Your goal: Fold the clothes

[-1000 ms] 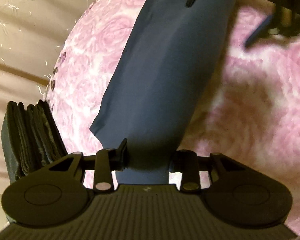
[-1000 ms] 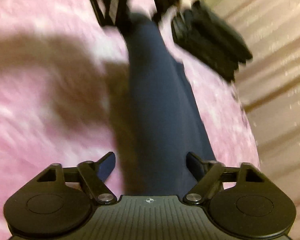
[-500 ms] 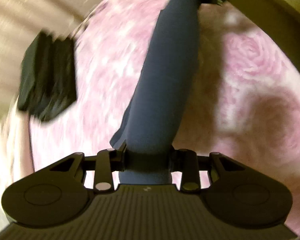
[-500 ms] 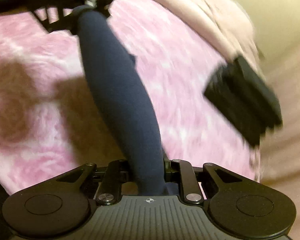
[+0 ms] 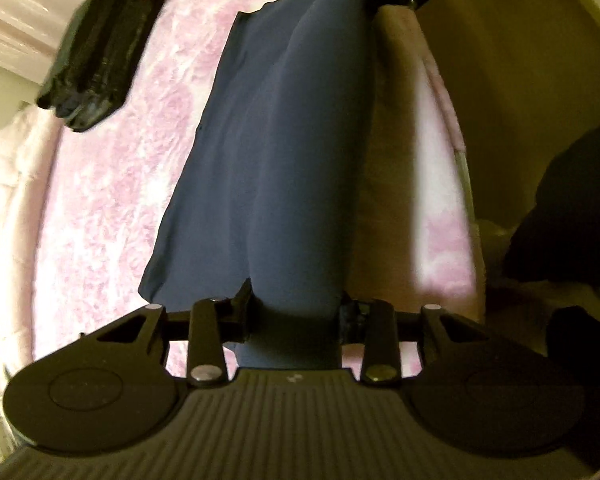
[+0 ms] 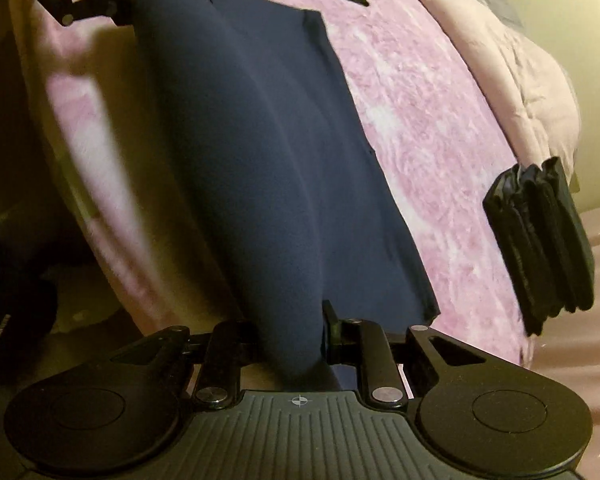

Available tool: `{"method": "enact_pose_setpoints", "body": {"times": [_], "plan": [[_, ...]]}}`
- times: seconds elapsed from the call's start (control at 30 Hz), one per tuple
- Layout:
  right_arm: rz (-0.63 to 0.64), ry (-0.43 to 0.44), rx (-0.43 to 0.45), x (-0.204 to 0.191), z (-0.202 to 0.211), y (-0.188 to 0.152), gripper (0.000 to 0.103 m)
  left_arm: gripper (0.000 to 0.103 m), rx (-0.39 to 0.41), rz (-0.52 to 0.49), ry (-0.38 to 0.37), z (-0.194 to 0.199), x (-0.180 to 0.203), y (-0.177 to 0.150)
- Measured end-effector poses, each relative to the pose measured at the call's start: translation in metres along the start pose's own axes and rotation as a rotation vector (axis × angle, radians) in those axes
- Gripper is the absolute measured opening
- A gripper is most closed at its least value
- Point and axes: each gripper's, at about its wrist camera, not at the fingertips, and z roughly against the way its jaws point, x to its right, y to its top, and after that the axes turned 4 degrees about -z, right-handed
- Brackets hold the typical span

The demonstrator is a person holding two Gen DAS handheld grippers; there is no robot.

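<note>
The left gripper (image 5: 296, 312) and right gripper (image 6: 290, 334), jaws easing apart yet each clamping one end, stretch a navy garment (image 5: 284, 140) over the pink floral blanket (image 5: 112, 184); its fold looks unfinished. A folded dark stack (image 6: 540, 244) suggests earlier pieces done. Only the right view shows the pale quilt (image 6: 512, 56).

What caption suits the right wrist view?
Navy garment stretched between two grippers over a pink blanket, folded dark clothes nearby.

Pink blanket (image 6: 428, 112) open between navy garment (image 6: 260, 152) and folded stack (image 6: 540, 248).
</note>
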Motion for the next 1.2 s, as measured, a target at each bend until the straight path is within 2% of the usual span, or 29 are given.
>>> {"method": "enact_pose_setpoints", "body": {"times": [0.07, 0.1, 0.17, 0.3, 0.37, 0.47, 0.57, 0.63, 0.7, 0.77, 0.87, 1.0, 1.13, 1.2], "plan": [[0.003, 0.011, -0.031, 0.004, -0.001, -0.004, 0.03, 0.039, 0.007, 0.023, 0.012, 0.004, 0.006, -0.004], [-0.005, 0.017, -0.048, 0.008, 0.001, -0.007, 0.039, 0.04, 0.009, 0.036, 0.012, 0.007, 0.008, -0.007], [-0.031, 0.032, -0.075, 0.019, 0.007, -0.018, 0.049, 0.046, 0.01, 0.087, -0.015, 0.016, 0.005, -0.014], [-0.096, 0.068, -0.106, 0.042, 0.022, -0.049, 0.05, 0.045, -0.044, 0.258, -0.08, 0.036, -0.009, -0.036], [-0.142, 0.084, -0.106, 0.057, 0.026, -0.065, 0.05, 0.047, -0.069, 0.352, -0.086, 0.047, -0.016, -0.048], [-0.254, 0.132, -0.058, 0.093, 0.026, -0.084, 0.05, 0.047, -0.11, 0.509, -0.075, 0.054, -0.032, -0.058], [-0.302, 0.171, 0.021, 0.13, 0.022, -0.083, 0.05, 0.047, -0.163, 0.704, -0.049, 0.054, -0.056, -0.062], [-0.348, 0.219, 0.066, 0.155, 0.013, -0.072, 0.05, 0.047, -0.182, 0.839, -0.021, 0.048, -0.075, -0.064], [-0.367, 0.28, 0.109, 0.177, -0.003, -0.053, 0.05, 0.047, -0.168, 0.983, -0.023, 0.042, -0.1, -0.068], [-0.369, 0.345, 0.148, 0.195, -0.02, -0.032, 0.05, 0.055, -0.142, 1.107, -0.043, 0.034, -0.127, -0.074], [-0.328, 0.43, 0.177, 0.205, -0.048, 0.003, 0.05, 0.056, -0.083, 1.187, -0.076, 0.013, -0.162, -0.088], [-0.29, 0.46, 0.126, 0.207, -0.084, 0.03, 0.05, 0.056, -0.033, 1.21, -0.167, -0.036, -0.195, -0.106], [-0.213, 0.484, 0.054, 0.205, -0.11, 0.035, 0.05, 0.056, 0.002, 1.21, -0.306, -0.082, -0.211, -0.117], [-0.185, 0.504, 0.026, 0.204, -0.118, 0.032, 0.05, 0.046, -0.005, 1.201, -0.386, -0.102, -0.214, -0.118]]}}
